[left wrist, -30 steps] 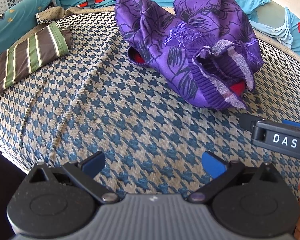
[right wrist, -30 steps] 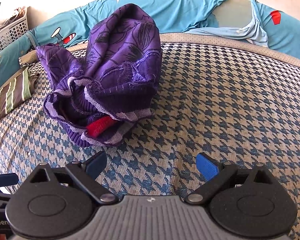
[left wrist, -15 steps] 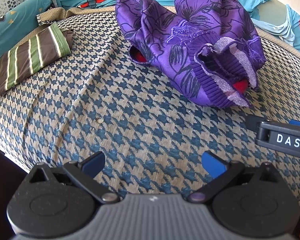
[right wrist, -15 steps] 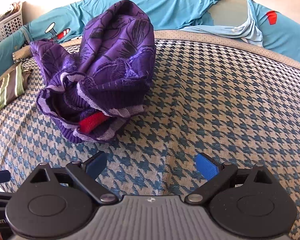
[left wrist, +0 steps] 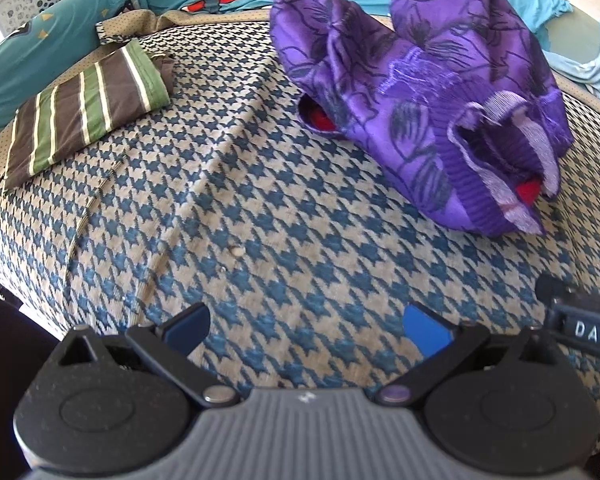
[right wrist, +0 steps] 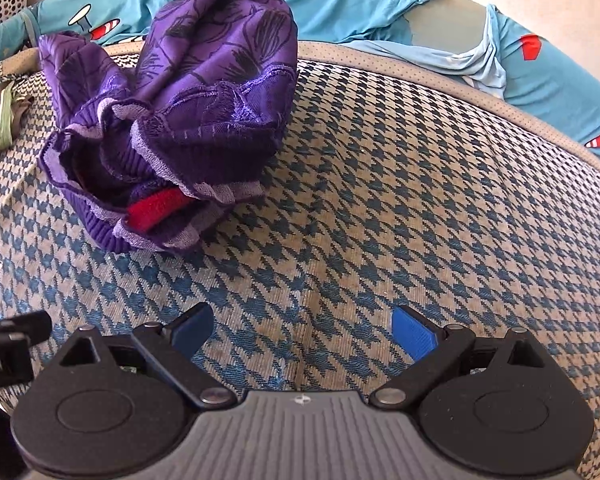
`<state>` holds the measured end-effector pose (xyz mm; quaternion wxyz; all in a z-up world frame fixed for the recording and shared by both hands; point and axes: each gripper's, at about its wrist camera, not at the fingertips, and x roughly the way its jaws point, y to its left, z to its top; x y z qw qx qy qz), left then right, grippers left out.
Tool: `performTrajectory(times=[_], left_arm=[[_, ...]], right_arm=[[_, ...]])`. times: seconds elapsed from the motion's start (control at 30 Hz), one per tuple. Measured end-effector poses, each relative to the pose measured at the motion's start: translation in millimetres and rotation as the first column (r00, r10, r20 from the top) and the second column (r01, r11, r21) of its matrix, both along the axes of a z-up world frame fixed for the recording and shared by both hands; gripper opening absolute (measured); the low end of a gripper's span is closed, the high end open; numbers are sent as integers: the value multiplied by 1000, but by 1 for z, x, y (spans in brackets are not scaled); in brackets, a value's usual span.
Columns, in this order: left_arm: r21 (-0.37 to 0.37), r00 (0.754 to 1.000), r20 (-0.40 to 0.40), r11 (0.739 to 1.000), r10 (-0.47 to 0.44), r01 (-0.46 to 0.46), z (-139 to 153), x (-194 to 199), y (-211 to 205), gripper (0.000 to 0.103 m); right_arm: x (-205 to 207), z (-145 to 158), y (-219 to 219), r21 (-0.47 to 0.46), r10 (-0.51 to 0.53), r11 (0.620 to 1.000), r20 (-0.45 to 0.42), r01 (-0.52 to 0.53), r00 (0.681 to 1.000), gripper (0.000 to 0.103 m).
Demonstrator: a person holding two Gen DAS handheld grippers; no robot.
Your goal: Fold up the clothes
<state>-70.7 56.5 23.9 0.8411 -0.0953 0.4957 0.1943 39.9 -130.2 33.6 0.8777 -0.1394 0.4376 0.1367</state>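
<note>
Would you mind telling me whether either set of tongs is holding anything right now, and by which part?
Nothing is held. The left tongs and right tongs both hang open over the houndstooth cover, short of the crumpled purple garment.

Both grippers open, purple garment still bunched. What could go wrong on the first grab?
1. The purple garment lies crumpled in layers, with ribbed hem and red lining nearest the right gripper; a pinch there may catch several layers at once.
2. Dragging it left to spread it could disturb the folded striped garment beside it.
3. The left gripper and right gripper sit close together and might collide.
</note>
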Motion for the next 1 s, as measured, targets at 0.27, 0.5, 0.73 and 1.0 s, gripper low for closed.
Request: performTrajectory(times=[0.27, 0.5, 0.73, 1.0], left_arm=[[-1, 1000, -10, 1000, 16, -16, -4, 4, 7, 103], [-4, 1000, -15, 1000, 19, -19, -6, 10, 13, 103], [-5, 1000, -20, 1000, 17, -17, -7, 14, 12, 103], [-14, 1000, -21, 1000, 11, -11, -7, 19, 12, 103]], right_arm=[[1, -1, 1, -37, -12, 999, 9, 12, 1000, 96], [1, -2, 2, -64, -20, 998, 8, 20, 1000, 96], [3, -5, 0, -89, -43, 995, 10, 44, 999, 96], [8, -6, -7, -99, -83, 992, 12, 83, 997, 96]])
